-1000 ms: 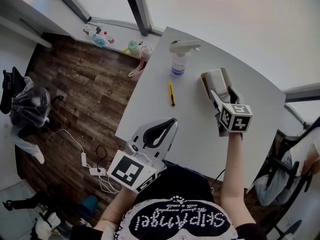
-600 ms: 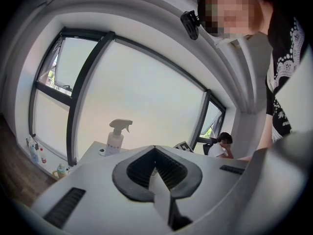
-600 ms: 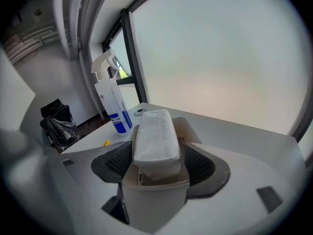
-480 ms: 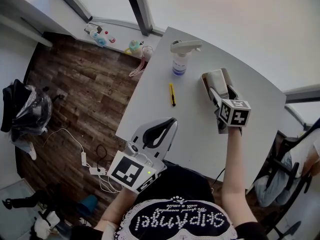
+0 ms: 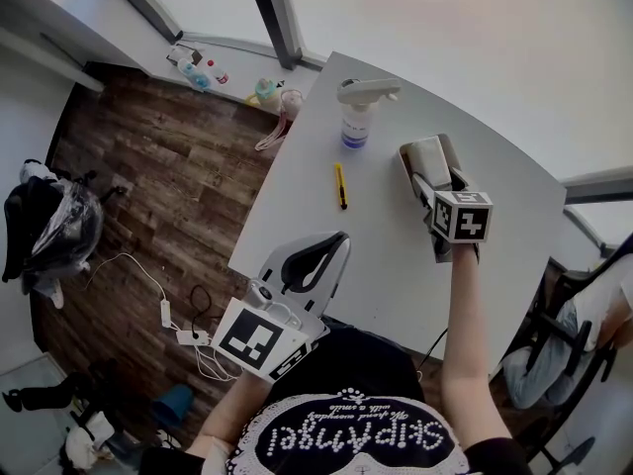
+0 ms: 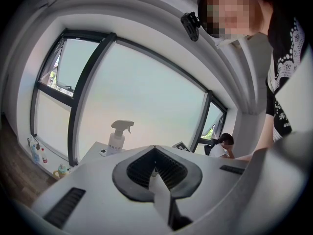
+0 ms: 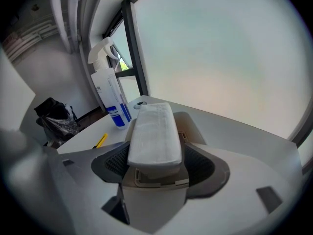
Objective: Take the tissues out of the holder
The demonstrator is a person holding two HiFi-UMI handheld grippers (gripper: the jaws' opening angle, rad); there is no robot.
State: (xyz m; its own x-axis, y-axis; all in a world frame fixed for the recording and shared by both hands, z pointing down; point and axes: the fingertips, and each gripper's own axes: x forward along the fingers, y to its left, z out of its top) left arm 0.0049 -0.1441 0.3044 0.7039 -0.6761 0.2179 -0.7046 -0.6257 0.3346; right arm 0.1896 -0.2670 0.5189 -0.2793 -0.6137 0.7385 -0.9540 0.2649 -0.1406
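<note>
A beige tissue holder [image 5: 427,158] lies on the white table [image 5: 396,265], towards its far right. A white stack of tissues [image 7: 152,131] sits in the holder [image 7: 154,179]. My right gripper [image 5: 436,188] reaches the holder's near end. In the right gripper view the right gripper [image 7: 156,166] stands open, a jaw on each side of the holder and tissues. My left gripper [image 5: 321,252] hovers over the table's near left edge. Its jaws are shut with nothing between them [image 6: 155,154].
A spray bottle [image 5: 355,117] with a blue label stands at the table's far side, left of the holder. A yellow utility knife [image 5: 339,186] lies between it and my left gripper. Cables, bags and small bottles are on the wooden floor to the left.
My right gripper has crept a little forward onto the holder's near end. The left gripper has stayed where it was.
</note>
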